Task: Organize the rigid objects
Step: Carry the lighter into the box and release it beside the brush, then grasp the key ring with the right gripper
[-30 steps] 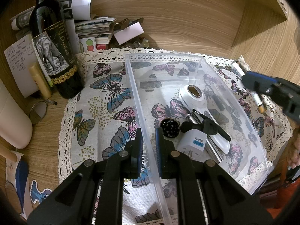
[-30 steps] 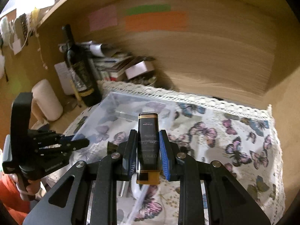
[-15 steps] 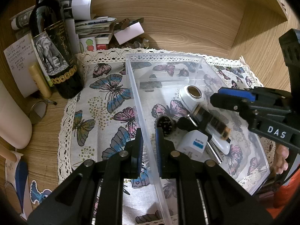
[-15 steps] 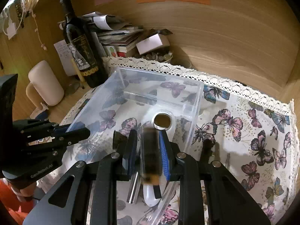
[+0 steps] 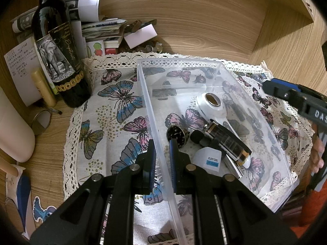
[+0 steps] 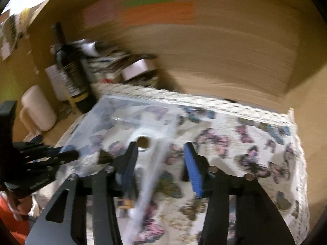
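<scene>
1. Left wrist view is sharp: clear plastic bin [image 5: 204, 106] on a butterfly-print cloth [image 5: 114, 110] with lace edging, on a wood-grain table [image 5: 47, 163].
2. Right wrist view is motion-blurred; it shows the bin [image 6: 126, 118] only as a pale box, contents smeared.
3. Only the left view resolves the bin contents: black rectangular bottle with gold bands [image 5: 226, 140] lying tilted on top of the pile, white rounded device with a round hole [image 5: 212, 104], white plug adapter [image 5: 208, 157], round dark grinder-like disc [image 5: 176, 135], shiny metal bar [image 5: 233, 166].
4. Only the right view shows the far right stretch of cloth [image 6: 255, 153] and coloured paper strips on the back wall [image 6: 157, 10].
5. Dark glass wine bottle [image 5: 59, 57] with elephant label stands upright at the cloth's left edge, papers stacked behind it.
6. Left gripper [image 5: 162, 159]: jaws narrow, pinched on the bin's near-left wall, one finger either side.
7. Right gripper [image 6: 159, 163]: jaws spread wide, holding nothing, above the bin's right wall; a gold-and-black shape below its left finger is probably the bottle, too blurred to be sure.
</scene>
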